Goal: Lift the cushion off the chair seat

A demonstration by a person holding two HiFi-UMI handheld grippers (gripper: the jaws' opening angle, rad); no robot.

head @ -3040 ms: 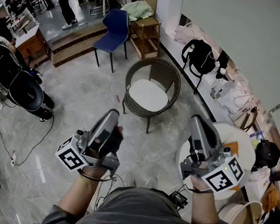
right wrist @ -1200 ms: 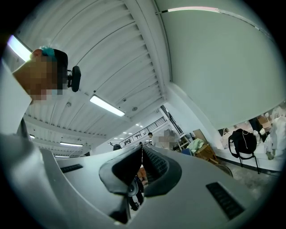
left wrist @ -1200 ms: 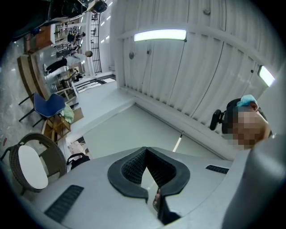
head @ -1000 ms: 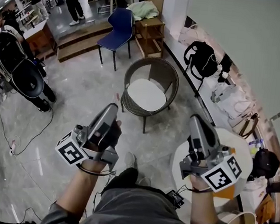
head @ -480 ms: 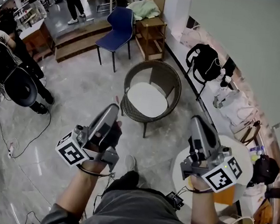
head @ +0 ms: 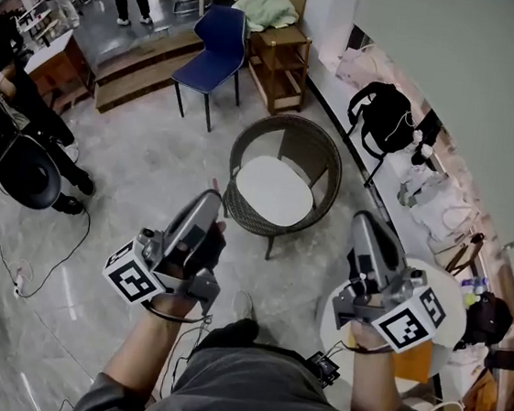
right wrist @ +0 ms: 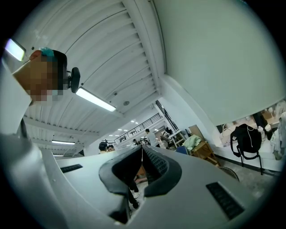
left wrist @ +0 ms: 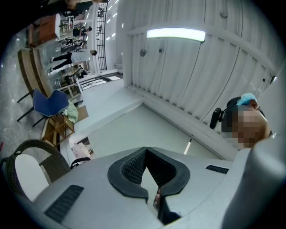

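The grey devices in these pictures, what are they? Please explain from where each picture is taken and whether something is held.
They are hand tools: a person holds a left gripper and a right gripper, each with two jaws. The head view comes from a camera on the person's head, looking down. Each gripper view comes from a camera on that tool, looking along its jaws. Both pairs of jaws are shut and empty. Ahead, a white cushion lies on a wicker chair, untouched.
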